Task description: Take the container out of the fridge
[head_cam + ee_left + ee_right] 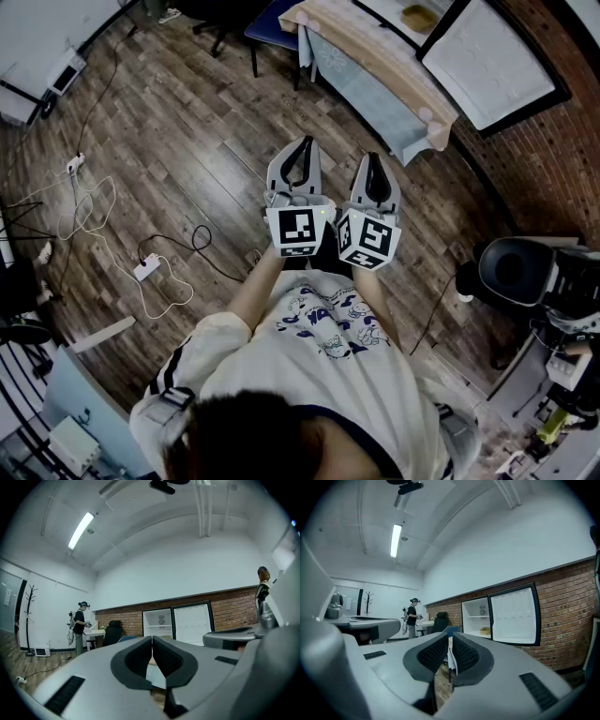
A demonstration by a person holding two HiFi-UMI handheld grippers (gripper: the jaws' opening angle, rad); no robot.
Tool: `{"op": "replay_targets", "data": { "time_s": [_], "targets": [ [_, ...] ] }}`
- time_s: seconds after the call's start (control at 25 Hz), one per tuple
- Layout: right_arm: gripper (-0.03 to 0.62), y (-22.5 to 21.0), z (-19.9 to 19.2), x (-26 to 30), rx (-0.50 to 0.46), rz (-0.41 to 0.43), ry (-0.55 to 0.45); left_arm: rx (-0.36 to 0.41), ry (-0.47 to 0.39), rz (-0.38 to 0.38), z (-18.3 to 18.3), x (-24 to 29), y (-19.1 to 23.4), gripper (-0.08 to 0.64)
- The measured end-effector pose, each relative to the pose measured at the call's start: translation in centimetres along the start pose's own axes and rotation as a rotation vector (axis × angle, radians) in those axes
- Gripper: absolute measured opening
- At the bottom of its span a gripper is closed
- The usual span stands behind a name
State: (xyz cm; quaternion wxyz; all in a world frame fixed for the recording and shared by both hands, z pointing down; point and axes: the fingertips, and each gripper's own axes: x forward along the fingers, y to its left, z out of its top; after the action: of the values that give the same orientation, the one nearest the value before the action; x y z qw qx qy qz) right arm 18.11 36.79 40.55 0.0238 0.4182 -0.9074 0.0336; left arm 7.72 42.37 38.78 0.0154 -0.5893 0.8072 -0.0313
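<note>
Head view: your left gripper (304, 145) and right gripper (373, 161) are held side by side in front of your chest, above the wood floor (187, 141). Both point toward the fridge (389, 19) and are well apart from it. A cloth-draped tabletop (375, 66) stands between you and the fridge. The fridge door (487, 61) is swung wide open. The container (419, 17), small and tan, sits on a shelf inside the fridge. Left gripper view: the fingers (140, 656) are clenched tip to tip with nothing between them. The fridge is ahead beyond them, but the container is not clearly made out from here. A second person (79, 625) stands far to the left of the fridge. Right gripper view: the fingers (466, 654) are pressed together and empty. The container shows on a lower shelf of the fridge, toward the hinge side. Orientation, as a judgement: it is low and wider than tall, its long axis runs along the shelf across the fridge mouth, and its open top faces up; it is too small to confirm. Step in hand, as a judgement: the approach. Pass round the tabletop and spread the fingers before you reach the shelf. Enter level, take the near rim across its short width, lift slightly, then draw it straight out, clear of the door.
</note>
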Motion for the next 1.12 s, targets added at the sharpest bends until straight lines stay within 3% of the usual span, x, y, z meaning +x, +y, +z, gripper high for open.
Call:
{"op": "replay_targets", "data": {
  "time_s": [0.68,1.12],
  "targets": [
    [0.049,-2.1,-0.5,1.9,0.035,-0.033,0.014,-0.006,0.025,-0.008,-0.9,2.4,-0.3,0.019],
    [0.049,-4.5,-1.6,7.5,0.066,-0.087,0.047,-0.006,0.048,-0.002,-2.1,7.6,0.9,0.020]
  ]
}}
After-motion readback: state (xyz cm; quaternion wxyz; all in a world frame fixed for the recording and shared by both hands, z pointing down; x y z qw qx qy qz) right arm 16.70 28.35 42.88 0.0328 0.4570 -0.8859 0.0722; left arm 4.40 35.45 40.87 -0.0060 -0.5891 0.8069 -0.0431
